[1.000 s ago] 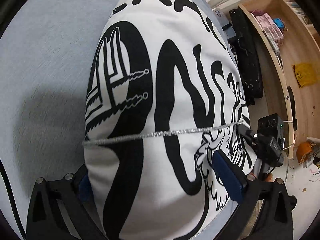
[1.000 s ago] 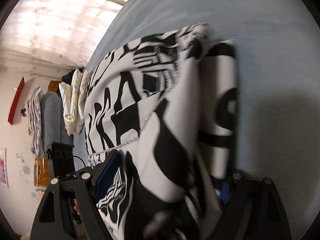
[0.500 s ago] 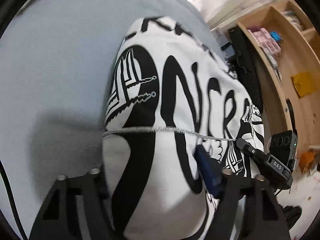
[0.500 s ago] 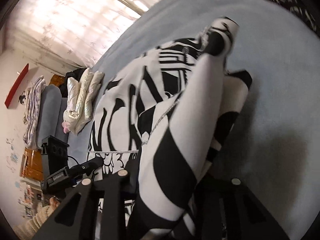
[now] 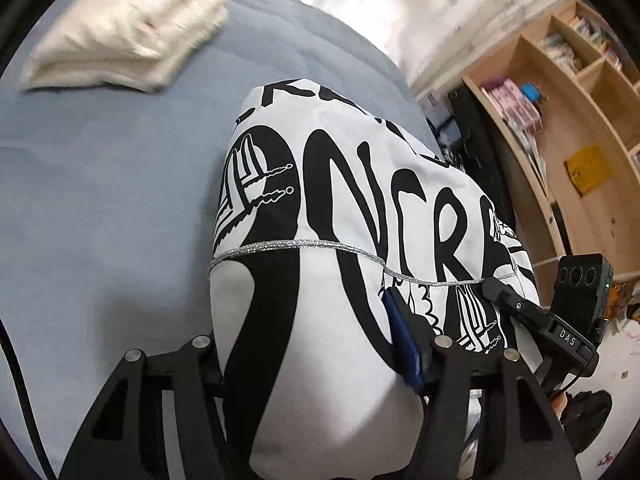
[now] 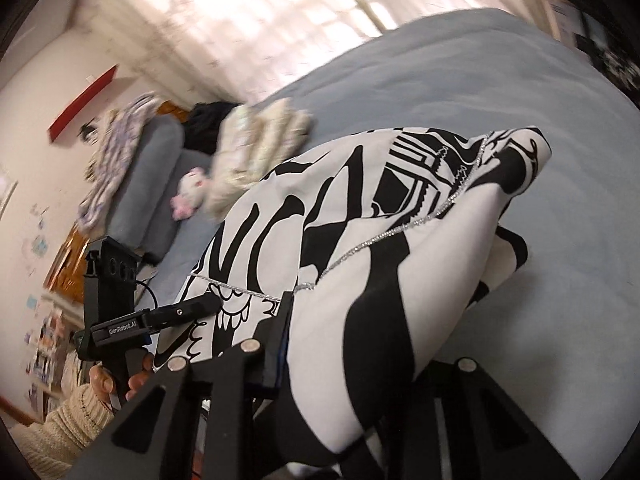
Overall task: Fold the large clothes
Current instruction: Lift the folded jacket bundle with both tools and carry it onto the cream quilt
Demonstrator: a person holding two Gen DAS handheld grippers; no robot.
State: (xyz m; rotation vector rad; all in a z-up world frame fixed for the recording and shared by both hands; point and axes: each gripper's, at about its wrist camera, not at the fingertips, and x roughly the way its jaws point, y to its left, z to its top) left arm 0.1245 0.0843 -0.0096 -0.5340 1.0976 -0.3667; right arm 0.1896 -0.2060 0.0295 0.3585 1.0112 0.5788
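A white garment with bold black lettering and a thin silver trim point(image 5: 360, 208) is lifted off the blue bed point(image 5: 100, 184). My left gripper point(image 5: 316, 360) is shut on its near edge, the cloth bunched between the fingers. My right gripper point(image 6: 360, 360) is shut on the other end of the same garment point(image 6: 360, 208), which drapes over its fingers. The right gripper also shows at the right of the left wrist view point(image 5: 552, 328). The left gripper shows at the left of the right wrist view point(image 6: 168, 314).
A folded cream garment point(image 5: 120, 28) lies at the far end of the bed; it also shows in the right wrist view point(image 6: 256, 148). A wooden shelf unit point(image 5: 568, 128) stands to the right. A grey sofa point(image 6: 148, 184) with clothes stands beyond the bed.
Both grippers have risen and pulled back with the garment held. The cloth hangs higher off the bed, and the folded cream garment and the window have come into view.
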